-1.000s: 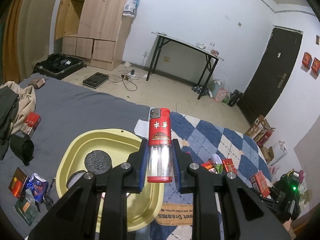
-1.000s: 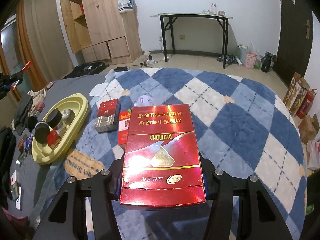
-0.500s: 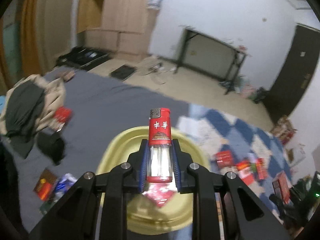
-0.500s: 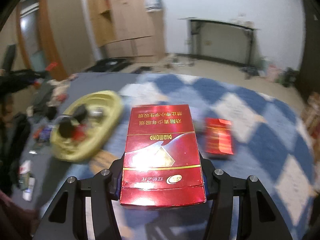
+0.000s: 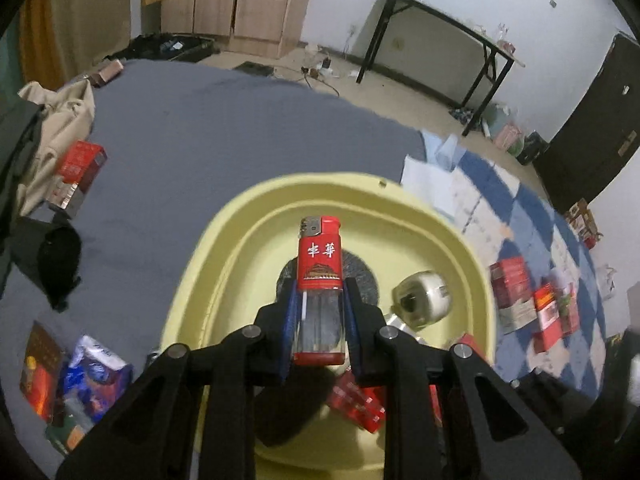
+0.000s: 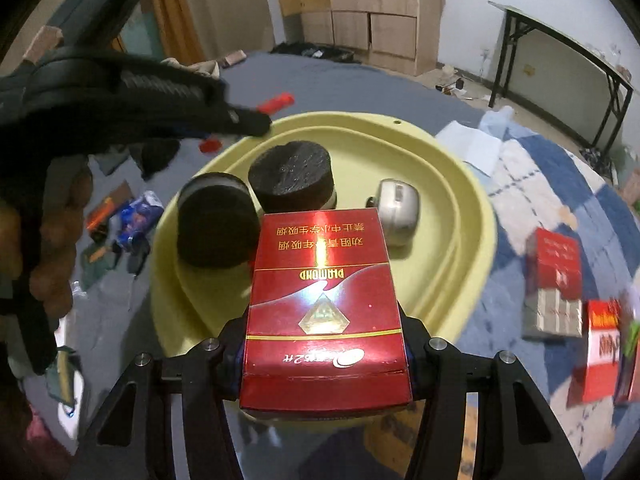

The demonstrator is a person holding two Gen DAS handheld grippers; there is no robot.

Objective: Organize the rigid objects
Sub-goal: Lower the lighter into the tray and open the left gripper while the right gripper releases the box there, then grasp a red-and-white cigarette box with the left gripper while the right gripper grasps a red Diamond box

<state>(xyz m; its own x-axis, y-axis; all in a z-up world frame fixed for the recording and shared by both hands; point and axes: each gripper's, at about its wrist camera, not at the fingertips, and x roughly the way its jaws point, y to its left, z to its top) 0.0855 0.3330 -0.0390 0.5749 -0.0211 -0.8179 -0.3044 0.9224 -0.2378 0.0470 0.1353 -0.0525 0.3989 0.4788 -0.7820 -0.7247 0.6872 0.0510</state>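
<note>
My left gripper [image 5: 319, 322] is shut on a red lighter [image 5: 320, 276] with a clear lower body, held upright above the yellow tray [image 5: 224, 252]. My right gripper [image 6: 324, 356] is shut on a red Diamond cigarette pack [image 6: 322, 300], held over the near side of the same yellow tray [image 6: 460, 216]. In the tray lie two black round lids [image 6: 292, 174], a silver round object [image 6: 398, 206] and a small red pack [image 5: 356, 404]. The left gripper also shows at the upper left of the right wrist view [image 6: 248, 122].
The tray sits on a bed with a grey sheet [image 5: 192, 136] and a blue checked blanket [image 6: 560, 208]. Red cigarette packs [image 6: 554, 280] lie on the blanket to the right. Packs, wrappers and clothes [image 5: 60, 120] lie to the left. A black table [image 5: 440, 32] stands beyond.
Both grippers have moved over the yellow tray, each keeping its object. The tray now fills the middle of both views.
</note>
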